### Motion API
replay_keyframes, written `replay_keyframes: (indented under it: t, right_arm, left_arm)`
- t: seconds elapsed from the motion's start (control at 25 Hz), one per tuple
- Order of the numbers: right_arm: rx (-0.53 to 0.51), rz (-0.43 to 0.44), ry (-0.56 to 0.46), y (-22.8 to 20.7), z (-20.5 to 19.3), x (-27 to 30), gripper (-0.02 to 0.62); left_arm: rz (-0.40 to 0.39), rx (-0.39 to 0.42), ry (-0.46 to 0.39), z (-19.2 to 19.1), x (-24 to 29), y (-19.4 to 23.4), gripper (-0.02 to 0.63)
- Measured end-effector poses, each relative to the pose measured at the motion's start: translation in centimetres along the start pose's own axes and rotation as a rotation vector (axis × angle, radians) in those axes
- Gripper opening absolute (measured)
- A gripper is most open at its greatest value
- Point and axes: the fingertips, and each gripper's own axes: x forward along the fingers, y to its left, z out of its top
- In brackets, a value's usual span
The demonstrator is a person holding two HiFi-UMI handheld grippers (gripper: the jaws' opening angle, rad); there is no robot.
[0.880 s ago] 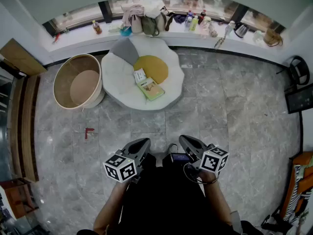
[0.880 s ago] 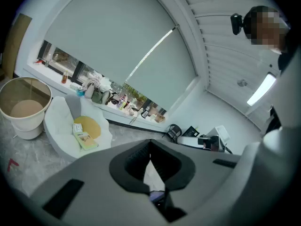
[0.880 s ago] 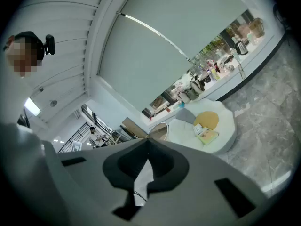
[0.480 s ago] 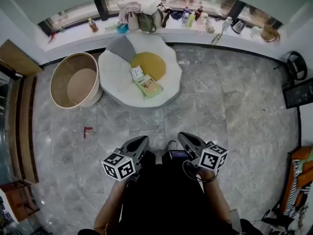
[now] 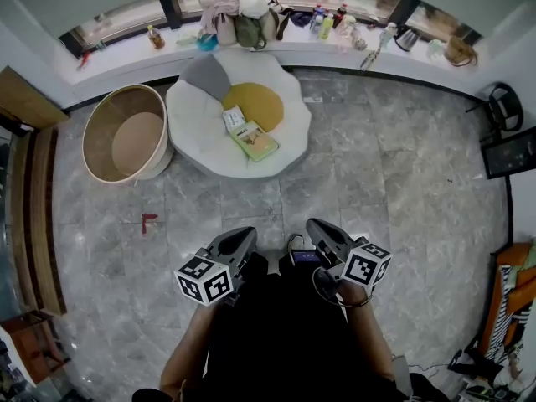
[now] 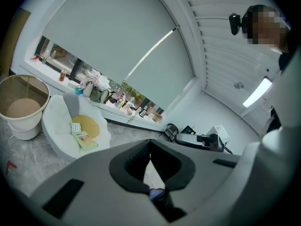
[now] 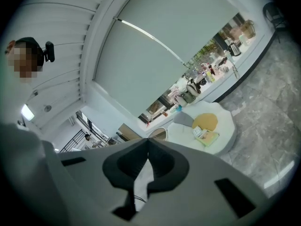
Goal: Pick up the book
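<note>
A green book (image 5: 256,141) lies flat on a white round floor seat (image 5: 197,136), next to a smaller white booklet (image 5: 235,121) and a yellow cushion (image 5: 258,105). Both grippers are held close to the person's body, far short of the seat. The left gripper (image 5: 244,235) is shut with nothing in it, and so is the right gripper (image 5: 315,226). In the left gripper view the book (image 6: 86,140) shows small at the left, beyond the shut left gripper (image 6: 150,142). The right gripper view has the book (image 7: 209,136) at the right, past the shut right gripper (image 7: 148,142).
A round wooden tub (image 5: 126,134) stands left of the seat. A grey cushion (image 5: 205,77) lies at the seat's back. The window sill (image 5: 276,23) behind holds bags and bottles. Grey tiled floor (image 5: 251,203) lies between me and the seat. A black stool (image 5: 501,107) stands at the right.
The seat and book have slid slightly up and left in the head view. Both grippers stay shut in front of the body.
</note>
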Motion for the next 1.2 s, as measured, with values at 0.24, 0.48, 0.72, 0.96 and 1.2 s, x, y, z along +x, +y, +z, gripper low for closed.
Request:
replay_keyframes:
  t: [0.24, 0.48, 0.72, 0.96, 1.2]
  right_arm:
    - [0.041, -0.035, -0.035, 0.3, -0.3, 1.5, 0.017]
    - [0.066, -0.069, -0.054, 0.9, -1.5, 3.5, 0.017]
    - [0.079, -0.093, -0.053, 1.1, -1.8, 4.0, 0.017]
    - [0.095, -0.116, -0.061, 0.7, -1.9, 3.8, 0.017]
    - [0.111, -0.117, -0.053, -0.6, -1.1, 4.3, 0.017]
  left_arm:
    - [-0.009, 0.007, 0.021, 0.6, -1.2, 1.6, 0.014]
    - [-0.026, 0.015, 0.034, 1.2, -2.8, 3.5, 0.014]
    - [-0.030, -0.002, 0.038, 1.3, -3.4, 4.4, 0.014]
    - [-0.041, -0.009, 0.055, 1.1, -2.9, 4.6, 0.014]
    - [-0.042, -0.010, 0.077, 1.1, -1.4, 4.6, 0.014]
